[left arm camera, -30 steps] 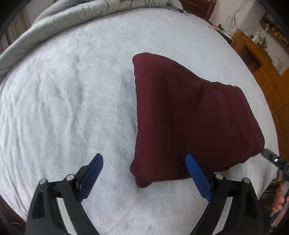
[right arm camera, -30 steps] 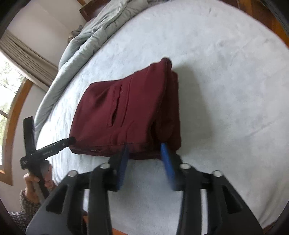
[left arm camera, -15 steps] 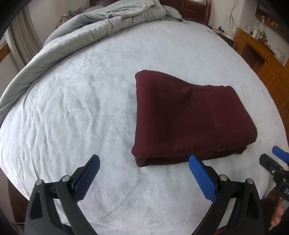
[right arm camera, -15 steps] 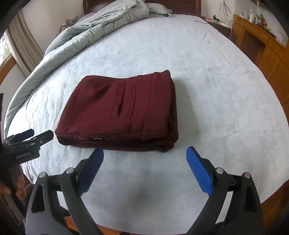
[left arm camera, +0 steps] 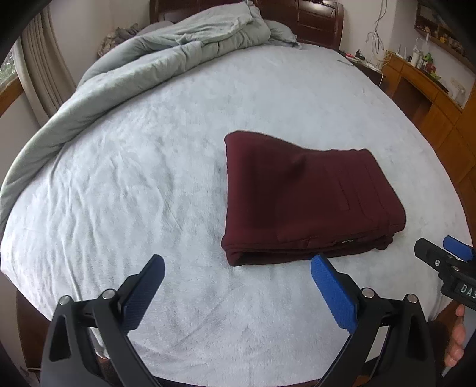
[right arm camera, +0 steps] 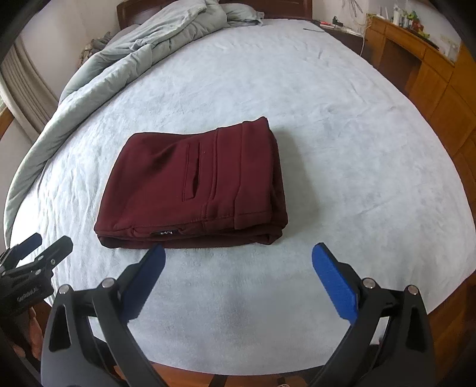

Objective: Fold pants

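Dark red pants [left arm camera: 303, 199] lie folded into a flat rectangle on the pale blue bed [left arm camera: 134, 184]; in the right wrist view the pants [right arm camera: 193, 181] show a back pocket and a small label at the near edge. My left gripper [left arm camera: 237, 263] hovers open above the pants' near left corner, nothing between its blue pads. My right gripper [right arm camera: 239, 248] hangs just in front of the pants' near edge, its jaws opening wide and empty. Each gripper shows at the edge of the other's view: the right gripper [left arm camera: 440, 256] and the left gripper [right arm camera: 38, 247].
A rumpled grey duvet [left arm camera: 166, 59] is bunched along the bed's far left side below a dark headboard [left arm camera: 312, 20]. Wooden cabinets [left arm camera: 431, 98] with small items stand at the right. A person's hand [left arm camera: 455, 336] shows at the lower right.
The right gripper's jaws, near shut at the pants' edge, have spread wide and let go. Both grippers rose and drew back, and the pants settled flat.
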